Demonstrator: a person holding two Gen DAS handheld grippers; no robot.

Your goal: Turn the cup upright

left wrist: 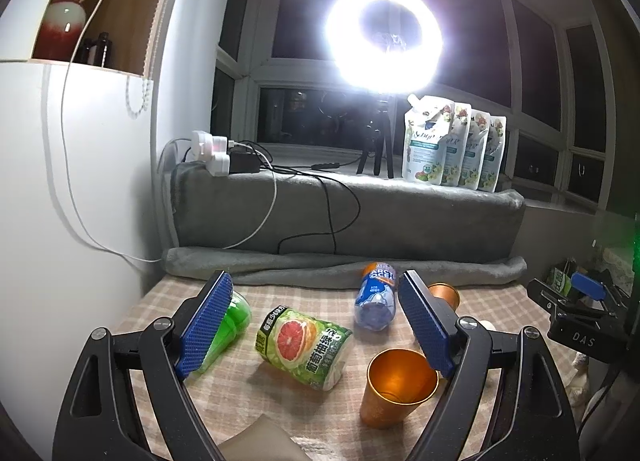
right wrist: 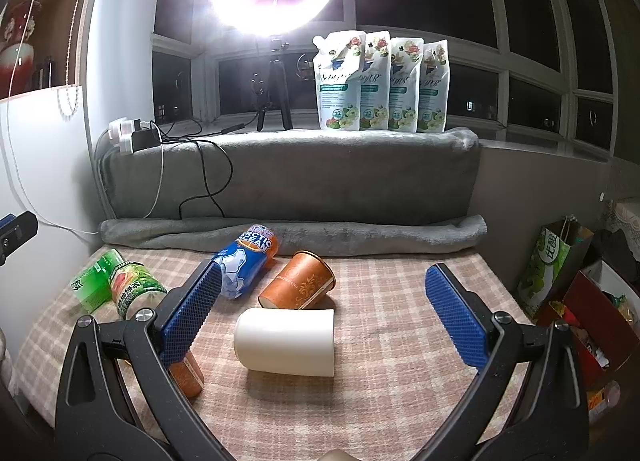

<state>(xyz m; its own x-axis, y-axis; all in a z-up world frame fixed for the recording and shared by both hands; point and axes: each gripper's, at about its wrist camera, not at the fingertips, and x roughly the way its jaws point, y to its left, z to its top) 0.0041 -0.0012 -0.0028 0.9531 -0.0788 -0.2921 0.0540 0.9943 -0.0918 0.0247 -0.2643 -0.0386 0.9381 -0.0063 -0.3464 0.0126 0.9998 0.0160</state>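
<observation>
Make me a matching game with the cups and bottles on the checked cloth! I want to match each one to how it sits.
Things:
1. white cup
2. plain orange cup
3. Arctic Ocean bottle
4. patterned brown cup

How it sits:
A. standing upright, mouth open to the top
B. lying on its side, right between the open right tool's pads
C. lying on its side, its rim pointing toward the grey blanket
D. lying down, blue label with a polar bear

Pairs: 1-B, 2-A, 3-D, 4-C

White cup [right wrist: 286,340] on its side (mouth rightward) between open right gripper [right wrist: 322,297] fingers
</observation>
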